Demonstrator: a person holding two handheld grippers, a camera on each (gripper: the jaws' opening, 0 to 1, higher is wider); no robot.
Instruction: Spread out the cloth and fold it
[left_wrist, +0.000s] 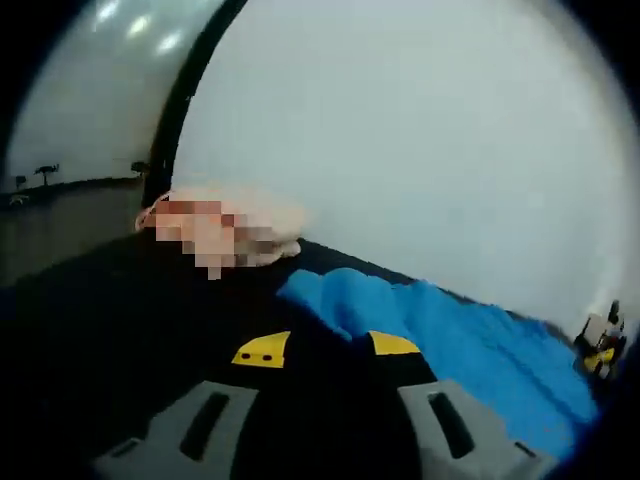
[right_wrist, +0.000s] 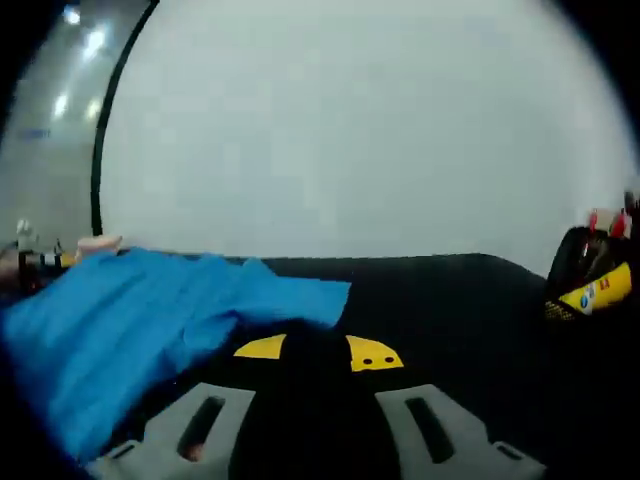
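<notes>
A blue cloth (left_wrist: 470, 335) lies on the black table (left_wrist: 120, 320), running from my left gripper (left_wrist: 327, 345) away to the right. Its bunched near end sits between the yellow-marked jaw tips, which look shut on it. In the right gripper view the same cloth (right_wrist: 130, 320) stretches away to the left, with one flat corner pointing right past the tips. My right gripper (right_wrist: 318, 348) meets the cloth's edge and looks shut on it; the dark jaws blend into the dark table. Each gripper shows small at the other view's far edge, the right gripper (left_wrist: 600, 345) and the left gripper (right_wrist: 30, 258).
A black holder (right_wrist: 590, 280) with yellow and red items stands on the table (right_wrist: 450, 300) at the right. A person in pale clothing (left_wrist: 275, 215) is at the table's far edge. A white wall rises behind.
</notes>
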